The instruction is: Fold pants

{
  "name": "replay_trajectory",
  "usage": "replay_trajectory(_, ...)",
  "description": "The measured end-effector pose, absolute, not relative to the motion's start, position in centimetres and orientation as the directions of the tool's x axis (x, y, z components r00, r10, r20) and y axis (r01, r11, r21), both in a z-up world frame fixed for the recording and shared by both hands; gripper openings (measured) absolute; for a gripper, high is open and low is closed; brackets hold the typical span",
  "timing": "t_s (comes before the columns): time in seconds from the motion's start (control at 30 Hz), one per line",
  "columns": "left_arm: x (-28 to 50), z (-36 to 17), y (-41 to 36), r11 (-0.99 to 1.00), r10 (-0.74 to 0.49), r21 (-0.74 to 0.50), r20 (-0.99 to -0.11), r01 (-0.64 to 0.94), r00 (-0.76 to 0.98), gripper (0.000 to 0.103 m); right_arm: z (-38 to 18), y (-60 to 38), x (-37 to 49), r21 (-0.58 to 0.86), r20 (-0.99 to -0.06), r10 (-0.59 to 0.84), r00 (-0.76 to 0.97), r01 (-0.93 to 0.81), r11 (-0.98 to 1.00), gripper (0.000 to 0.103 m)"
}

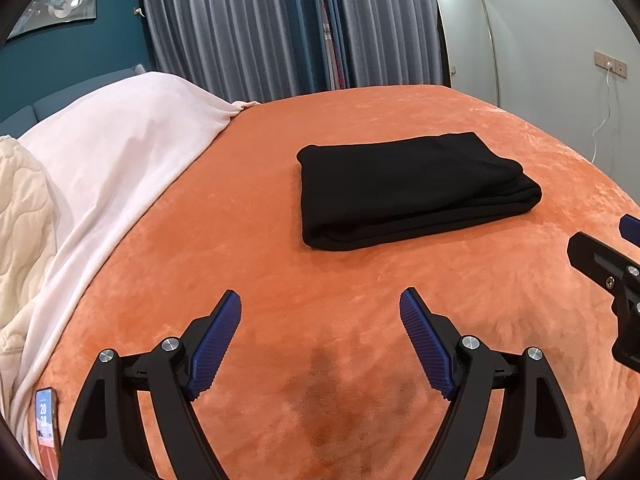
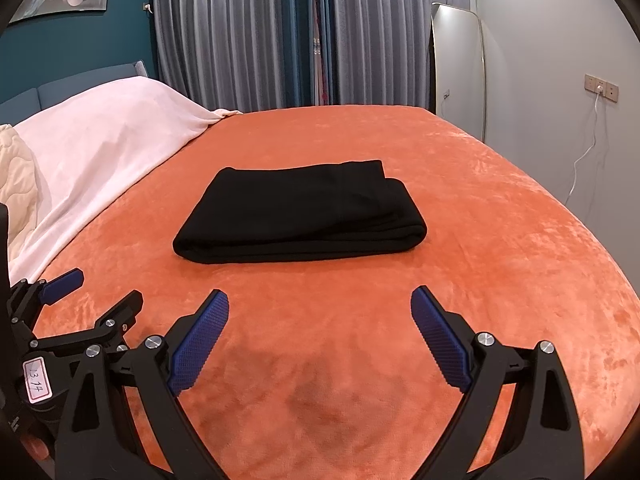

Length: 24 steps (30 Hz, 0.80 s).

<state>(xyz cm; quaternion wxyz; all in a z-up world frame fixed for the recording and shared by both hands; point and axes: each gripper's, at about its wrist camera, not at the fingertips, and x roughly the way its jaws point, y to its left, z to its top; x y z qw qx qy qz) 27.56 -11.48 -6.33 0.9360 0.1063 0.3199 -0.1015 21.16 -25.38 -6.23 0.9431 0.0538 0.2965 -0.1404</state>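
The black pants [image 1: 408, 190] lie folded in a thick rectangle on the orange blanket [image 1: 280, 264], also seen in the right wrist view [image 2: 304, 214]. My left gripper [image 1: 320, 304] is open and empty, held above the blanket short of the pants. My right gripper [image 2: 320, 302] is open and empty too, also short of the pants. The right gripper shows at the right edge of the left wrist view [image 1: 612, 252]. The left gripper shows at the lower left of the right wrist view [image 2: 96, 290], open.
A white sheet [image 1: 120, 152] and a cream quilt [image 1: 20, 232] lie along the left of the bed. A phone [image 1: 47, 420] lies at the near left. Grey curtains [image 2: 240, 40], a mirror [image 2: 456, 64] and a wall socket with cable [image 2: 600, 92] stand beyond.
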Motion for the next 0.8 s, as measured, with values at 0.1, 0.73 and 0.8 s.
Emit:
replay_trajectory(0.1,27.58,-6.35,-11.45,0.957,-0.126,0.129,-0.624,0.261,0.771,0.079,-6.26,-25.41,21.16,0.018,-0.574,-0.233,0.785,0.296,0.955,0.090)
replay_trajectory(0.73,27.17,-6.47,-11.83,0.952,-0.187,0.071,-0.633,0.298,0.751,0.079,-6.43,-25.65,20.70,0.010,-0.577,-0.235,0.782,0.294,0.956,0.090)
replay_trajectory(0.8,27.41,-6.84,-11.51,0.943,-0.258,-0.011,-0.655,0.333,0.710,0.079,-6.48,-25.59,20.64,0.008,-0.580,-0.234,0.780,0.293,0.956,0.090)
